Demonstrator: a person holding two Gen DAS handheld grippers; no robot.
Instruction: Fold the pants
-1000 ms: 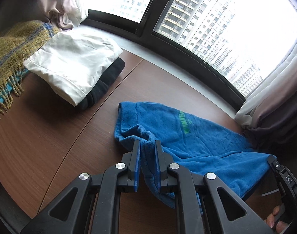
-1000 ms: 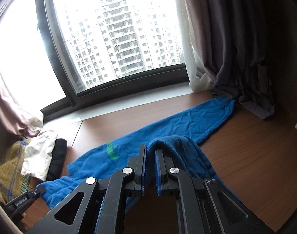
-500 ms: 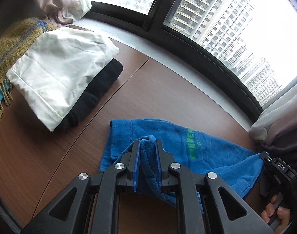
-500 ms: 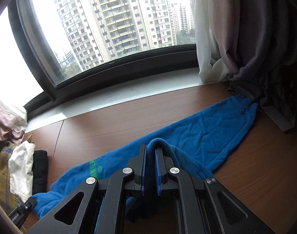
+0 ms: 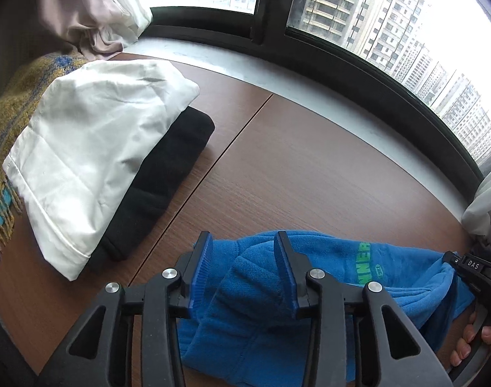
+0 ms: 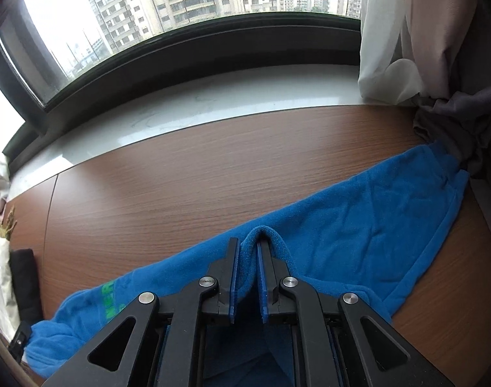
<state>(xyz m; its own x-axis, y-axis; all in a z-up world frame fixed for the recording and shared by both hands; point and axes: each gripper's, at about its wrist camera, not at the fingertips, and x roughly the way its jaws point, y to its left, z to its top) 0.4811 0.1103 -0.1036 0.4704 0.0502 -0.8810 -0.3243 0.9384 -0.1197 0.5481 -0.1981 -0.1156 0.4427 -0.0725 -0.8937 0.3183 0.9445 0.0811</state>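
Pants [image 6: 358, 225] of blue fleece lie stretched across the brown wooden desk [image 6: 213, 167], running from the grey curtain [image 6: 455, 129] at the right end toward the stack of folded clothes at the left. Green lettering [image 5: 363, 262] shows on the cloth near the waist end.

On the left wrist view, the left tool [image 5: 242, 271] points down over a bunched part of the pants [image 5: 251, 306]; its jaws are opening, and the blue pads stand apart with the fleece between them but no longer pinched. Beside it, on the desk [image 5: 309, 167], a folded white garment [image 5: 93, 148] rests on top of a folded black one [image 5: 168, 174], and a mustard fringed blanket [image 5: 10, 119] lies behind them. At the lower right edge of this view the right tool's black body [image 5: 477, 271] and some fingers of the hand [image 5: 471, 338] holding it are visible.

On the right wrist view, the right tool [image 6: 247, 258] is clenched on a raised fold of the pants, the cloth arching up over the tips of its pads. A pale window sill [image 6: 213, 103] runs along the far edge of the desk, below the dark window frame [image 6: 213, 45].
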